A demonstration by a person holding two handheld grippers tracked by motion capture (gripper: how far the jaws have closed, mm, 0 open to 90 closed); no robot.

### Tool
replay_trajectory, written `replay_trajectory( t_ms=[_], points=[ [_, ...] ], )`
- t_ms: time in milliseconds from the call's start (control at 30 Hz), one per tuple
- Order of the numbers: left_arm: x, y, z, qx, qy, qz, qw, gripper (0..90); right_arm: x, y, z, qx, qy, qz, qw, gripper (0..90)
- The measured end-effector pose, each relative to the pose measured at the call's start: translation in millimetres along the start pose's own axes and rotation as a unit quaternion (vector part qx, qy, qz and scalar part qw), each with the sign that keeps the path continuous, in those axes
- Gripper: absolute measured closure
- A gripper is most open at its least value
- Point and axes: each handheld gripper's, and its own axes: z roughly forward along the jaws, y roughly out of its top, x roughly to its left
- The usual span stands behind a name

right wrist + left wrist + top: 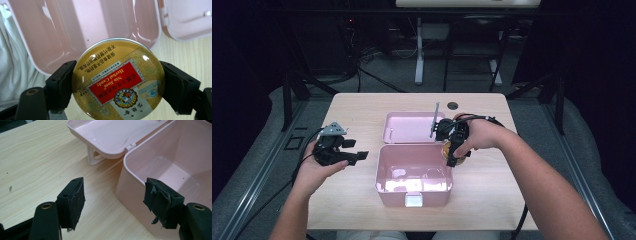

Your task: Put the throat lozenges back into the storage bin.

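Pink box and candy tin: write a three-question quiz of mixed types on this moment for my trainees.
1. True or false: the pink box stands open, its lid lying flat behind it.
2. What does the right gripper hold? A) a round gold candy tin B) a spoon C) nothing
3. Fill in: the left gripper has its jaws ____, with nothing between them.

Key
1. True; the box interior looks bare in the left gripper view.
2. A; both pads press the tin's rim, at the box's right edge in the high view.
3. Open; it waits left of the box.
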Motion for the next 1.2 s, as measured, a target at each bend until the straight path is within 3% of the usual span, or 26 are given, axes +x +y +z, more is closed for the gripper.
replay_trajectory(
  t_ms=[600, 800, 933, 1200],
  points=[
    [1.1, -0.3, -0.8, 0.000, 0.000, -0.001, 1.0000, 32.2, 15.7, 31.2, 16.4, -0.009, 0.012, -0.040, 0.9991, 19.9],
    [0.9, -0.5, 0.1, -0.001, 0.000, -0.002, 1.0000, 32.2, 19.4, 36.1, 29.1, -0.003, 0.015, -0.056, 0.9983, 19.9],
    [1.0, -0.5, -0.5, 0.000, 0.000, -0.002, 1.0000, 32.3, 20.4, 37.6, 35.6, -0.016, 0.024, -0.055, 0.9981, 19.9],
    [0.8, -0.7, 0.8, 0.000, 0.000, 0.000, 1.0000, 32.3, 22.7, 39.0, 48.6, -0.013, 0.034, -0.063, 0.9973, 19.9]
  ],
)
